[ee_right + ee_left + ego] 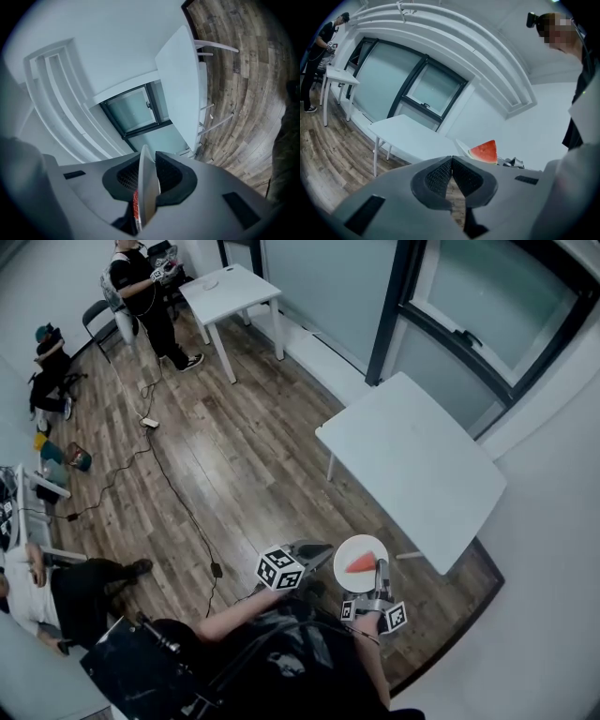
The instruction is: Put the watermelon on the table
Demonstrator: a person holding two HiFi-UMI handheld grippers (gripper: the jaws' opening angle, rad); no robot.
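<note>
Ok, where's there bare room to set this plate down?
The near table is bare edge to edge; its corner nearest the plate is the closest free patch. The far table has a small item on it and a person beside it. The floor at left is crowded with cables and people.

We look down on a wood floor (pixel 234 456) bounded by white walls (pixel 553 549). A white table (pixel 412 465) stands beside a dark-framed window (pixel 487 296). We find a smaller table (pixel 230 292) well apart, near frosted glass panels (pixel 319 287). A dark cable (pixel 178 493) trails across the boards.
</note>
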